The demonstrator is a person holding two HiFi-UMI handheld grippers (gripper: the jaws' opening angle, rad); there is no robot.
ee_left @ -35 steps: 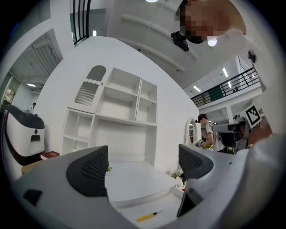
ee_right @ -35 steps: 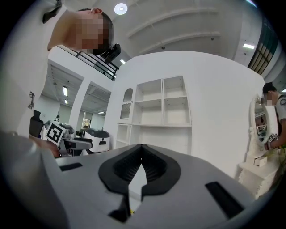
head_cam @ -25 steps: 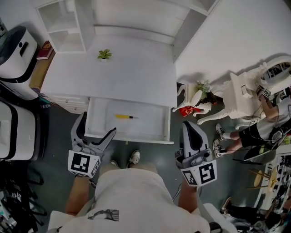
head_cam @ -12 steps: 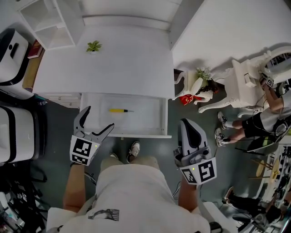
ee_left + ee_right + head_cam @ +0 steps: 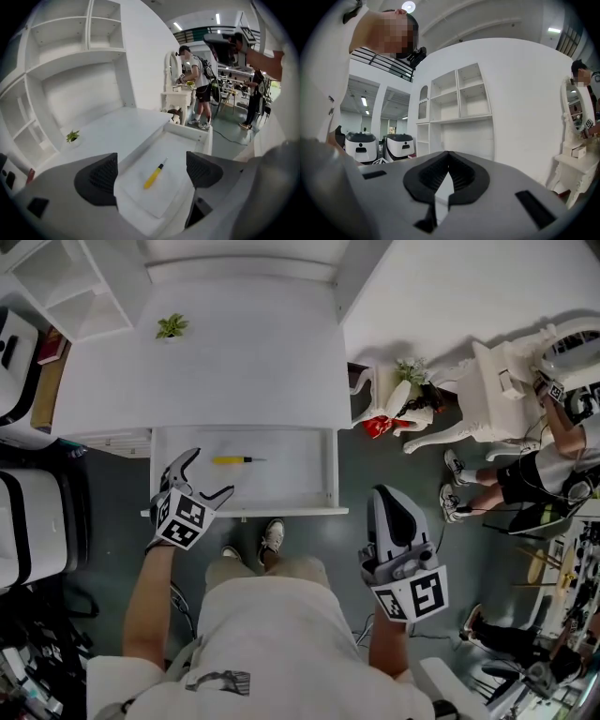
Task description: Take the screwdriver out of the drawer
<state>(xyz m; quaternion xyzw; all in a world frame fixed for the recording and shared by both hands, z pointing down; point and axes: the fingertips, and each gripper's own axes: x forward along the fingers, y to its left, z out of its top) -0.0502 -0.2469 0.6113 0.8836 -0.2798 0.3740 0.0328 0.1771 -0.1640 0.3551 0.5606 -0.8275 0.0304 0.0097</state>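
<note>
A yellow-handled screwdriver lies flat in the pulled-out white drawer under the white desk. In the left gripper view the screwdriver shows between the jaws, some way ahead. My left gripper is open, its fingertips over the drawer's front left corner, just short of the screwdriver. My right gripper is shut on nothing, held upright to the right of the drawer, past its front corner. In its own view the right gripper shows its pads pressed together.
A small green plant stands on the desk top. White shelving sits at the back left. White robots stand at the left. At the right are a white dressing table and a person.
My left gripper has moved forward and up, from beside the drawer's front left to over its corner. The camera view shifted, so the desk and drawer sit lower left. The right gripper stayed put.
</note>
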